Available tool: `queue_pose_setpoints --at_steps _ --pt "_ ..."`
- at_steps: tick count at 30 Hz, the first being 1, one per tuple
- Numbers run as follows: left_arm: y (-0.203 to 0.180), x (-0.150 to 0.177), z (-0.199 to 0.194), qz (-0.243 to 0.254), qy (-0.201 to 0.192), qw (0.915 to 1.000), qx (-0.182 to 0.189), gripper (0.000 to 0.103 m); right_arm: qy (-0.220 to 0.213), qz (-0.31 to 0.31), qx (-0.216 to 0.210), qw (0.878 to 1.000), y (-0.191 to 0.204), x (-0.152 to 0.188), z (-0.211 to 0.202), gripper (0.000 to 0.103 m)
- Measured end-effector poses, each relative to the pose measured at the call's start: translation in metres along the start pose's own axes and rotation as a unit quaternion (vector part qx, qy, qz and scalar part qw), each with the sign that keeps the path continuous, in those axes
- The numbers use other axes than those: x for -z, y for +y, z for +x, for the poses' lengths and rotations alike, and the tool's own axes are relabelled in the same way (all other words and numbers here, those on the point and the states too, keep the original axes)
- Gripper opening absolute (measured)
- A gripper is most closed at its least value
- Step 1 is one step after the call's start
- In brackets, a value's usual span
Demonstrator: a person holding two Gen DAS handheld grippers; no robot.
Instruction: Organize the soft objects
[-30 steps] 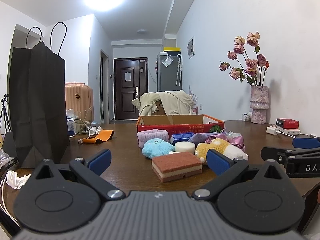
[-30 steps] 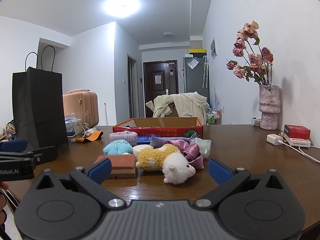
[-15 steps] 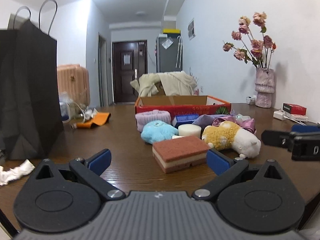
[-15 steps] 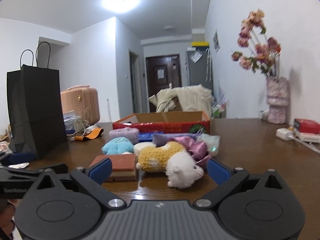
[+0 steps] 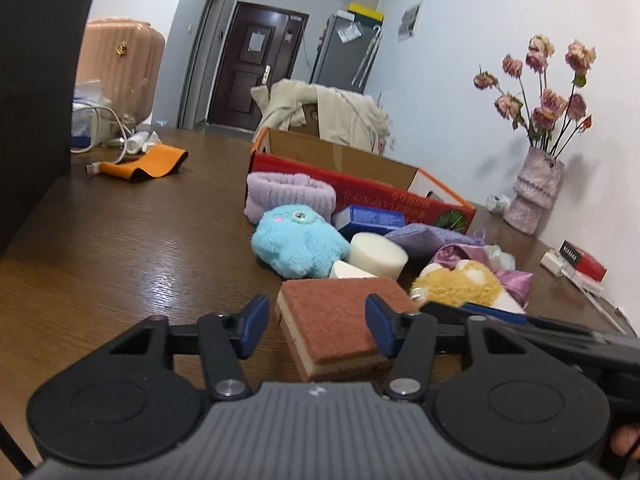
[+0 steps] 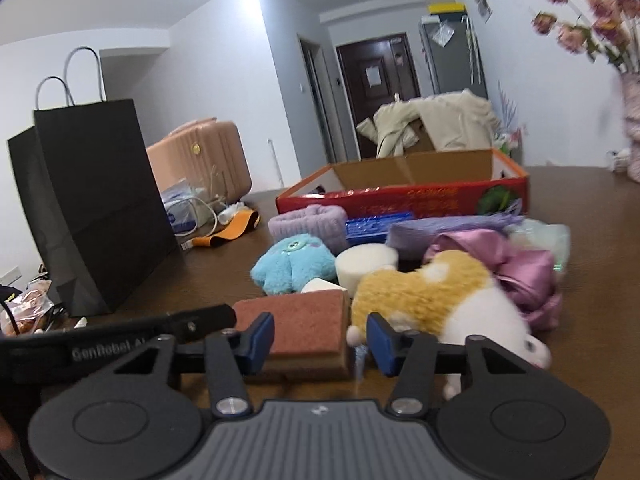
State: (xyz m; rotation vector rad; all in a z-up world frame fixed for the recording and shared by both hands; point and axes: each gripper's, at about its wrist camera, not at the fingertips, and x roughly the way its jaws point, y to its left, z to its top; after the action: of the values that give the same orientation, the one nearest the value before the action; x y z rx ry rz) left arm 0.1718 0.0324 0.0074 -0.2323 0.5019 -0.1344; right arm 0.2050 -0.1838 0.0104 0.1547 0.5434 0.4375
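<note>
A heap of soft things lies on the brown table in front of a red cardboard box (image 5: 360, 184) (image 6: 400, 194). A rust-and-cream sponge (image 5: 336, 320) (image 6: 304, 324) is nearest. My left gripper (image 5: 316, 326) is open, its fingers on either side of the sponge, not pressing it. My right gripper (image 6: 320, 338) is open, low over the table between the sponge and a yellow-and-white plush (image 6: 440, 300) (image 5: 456, 284). Behind lie a blue plush (image 5: 296, 240) (image 6: 292, 264), a white round sponge (image 5: 376, 256) (image 6: 366, 264), a lilac headband (image 5: 288, 194) (image 6: 308, 220) and a purple satin bow (image 6: 520, 272).
A black paper bag (image 6: 92, 208) stands at the left. An orange strap and cables (image 5: 144, 164) lie behind it. A vase of dried roses (image 5: 536, 192) and a red-and-white packet (image 5: 580, 264) are at the right. A pink suitcase (image 6: 200, 164) stands beyond the table.
Both grippers have dropped and moved forward to the heap. The left gripper's fingers have narrowed around the sponge; the right gripper's have narrowed beside the yellow plush.
</note>
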Motion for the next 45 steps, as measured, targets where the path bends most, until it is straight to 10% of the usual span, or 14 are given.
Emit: queue_pose_setpoints --at_steps 11,22,34,42,45 --pt "0.022 -0.005 0.019 -0.058 0.055 0.9952 0.056 0.037 0.045 0.063 -0.021 0.997 -0.01 -0.005 0.031 0.031" --pt "0.026 -0.089 0.015 -0.068 -0.013 0.9937 0.087 0.036 -0.02 0.024 -0.035 0.999 0.007 -0.08 0.027 0.031" --pt "0.025 -0.233 0.195 -0.079 -0.015 0.9954 0.052 0.036 0.032 0.08 -0.034 0.996 -0.071 -0.241 0.193 0.031" --pt "0.036 -0.254 0.327 -0.073 0.094 0.9924 -0.031 0.032 0.12 0.132 0.009 0.984 -0.12 -0.255 0.326 0.031" --pt "0.039 -0.255 0.331 -0.054 0.077 0.9954 -0.018 0.034 0.137 0.121 0.013 0.983 -0.119 -0.242 0.341 0.031"
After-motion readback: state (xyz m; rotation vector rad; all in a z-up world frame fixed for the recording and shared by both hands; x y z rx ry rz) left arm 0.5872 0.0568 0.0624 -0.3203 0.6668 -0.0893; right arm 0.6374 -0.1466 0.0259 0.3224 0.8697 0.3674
